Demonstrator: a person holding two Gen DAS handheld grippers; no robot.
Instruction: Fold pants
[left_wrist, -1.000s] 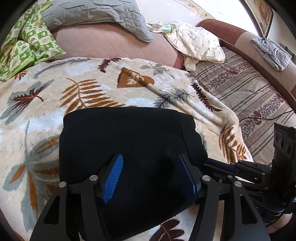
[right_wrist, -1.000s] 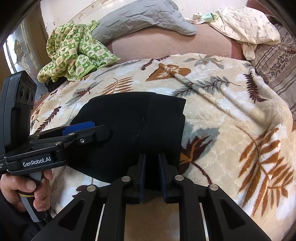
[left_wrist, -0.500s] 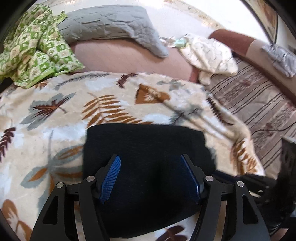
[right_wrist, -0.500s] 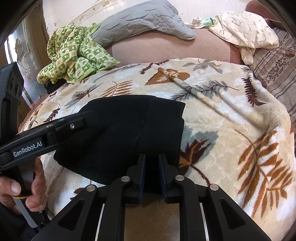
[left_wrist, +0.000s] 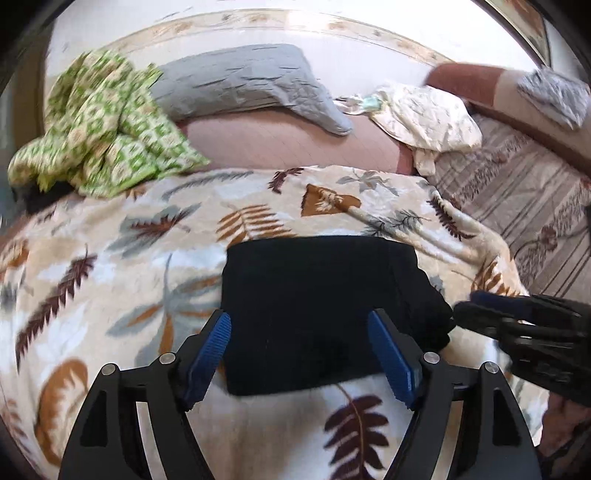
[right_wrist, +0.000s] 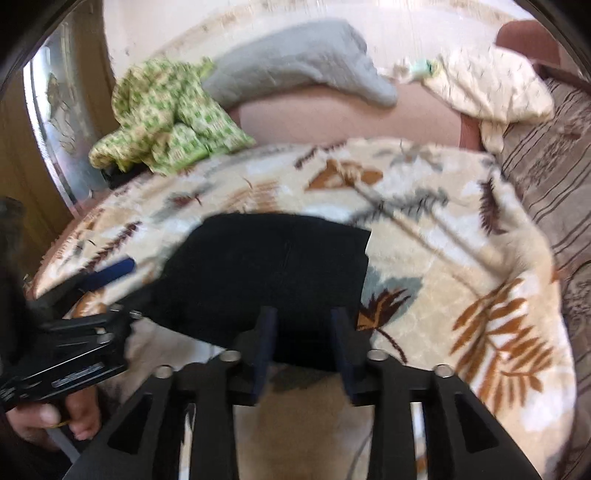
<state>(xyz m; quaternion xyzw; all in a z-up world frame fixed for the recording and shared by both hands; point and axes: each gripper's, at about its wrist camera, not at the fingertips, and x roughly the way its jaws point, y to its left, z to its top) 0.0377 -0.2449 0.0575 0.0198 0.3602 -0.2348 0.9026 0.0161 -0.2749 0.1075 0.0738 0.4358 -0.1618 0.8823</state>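
Left wrist view: folded black pants (left_wrist: 317, 310) lie ahead of left tongs (left_wrist: 301, 345), jaws opening wide, empty; right tongs (right_wrist: 303, 349) also opening, likely releasing finished fold.

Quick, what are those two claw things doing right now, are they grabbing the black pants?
Left gripper: jaws opening, holding nothing; black pants lie on the blanket beyond.
Right gripper: jaws opening, letting go of the pants' near edge.

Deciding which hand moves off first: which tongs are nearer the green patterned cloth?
Left. The left tongs sit over the folded pants' side facing the green patterned cloth; the right tongs are at the pants' opposite side, farther away.
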